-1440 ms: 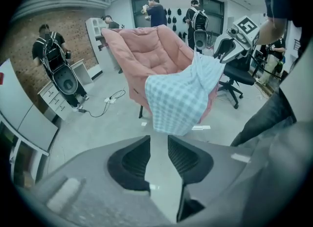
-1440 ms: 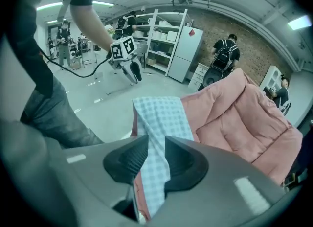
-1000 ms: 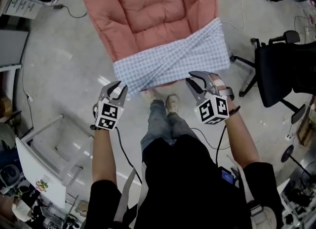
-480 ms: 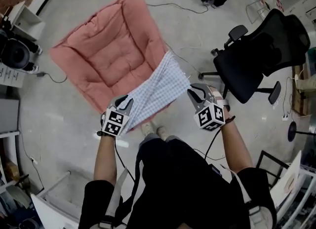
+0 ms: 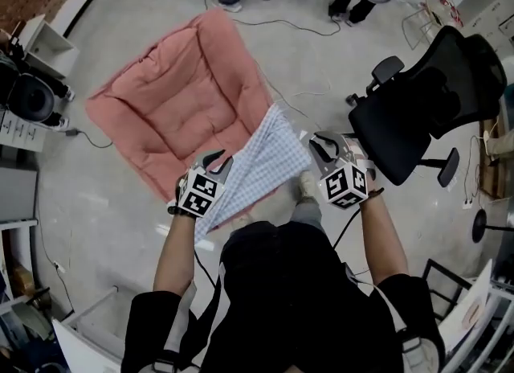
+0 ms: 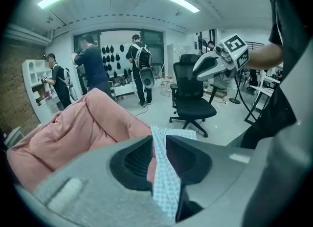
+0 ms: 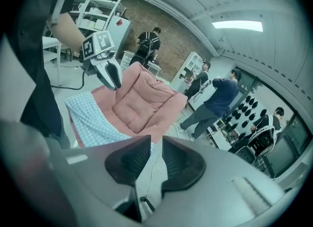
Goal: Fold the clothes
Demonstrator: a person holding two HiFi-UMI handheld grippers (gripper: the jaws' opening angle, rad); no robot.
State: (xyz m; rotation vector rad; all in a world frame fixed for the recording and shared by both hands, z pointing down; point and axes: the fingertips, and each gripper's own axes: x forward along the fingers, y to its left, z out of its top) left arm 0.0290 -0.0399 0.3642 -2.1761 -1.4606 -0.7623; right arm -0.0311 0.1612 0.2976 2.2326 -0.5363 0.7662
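A blue-and-white checked cloth hangs stretched between my two grippers above the near corner of a pink quilted mat on the floor. My left gripper is shut on a bunched edge of the cloth, which runs down between its pads. My right gripper grips the other corner; its jaws have just been closing, with the cloth's edge pinched at their tips. Each gripper shows in the other's view: the right gripper and the left gripper.
A black office chair stands close on the right. Cables trail over the concrete floor beyond the mat. Several people stand at the far side near white shelves. Camera gear sits at the left.
The cloth lay flat across the mat's near edge with both grippers at its edge. Both grippers have risen with it, so it hangs bunched between them. The head view has swung round.
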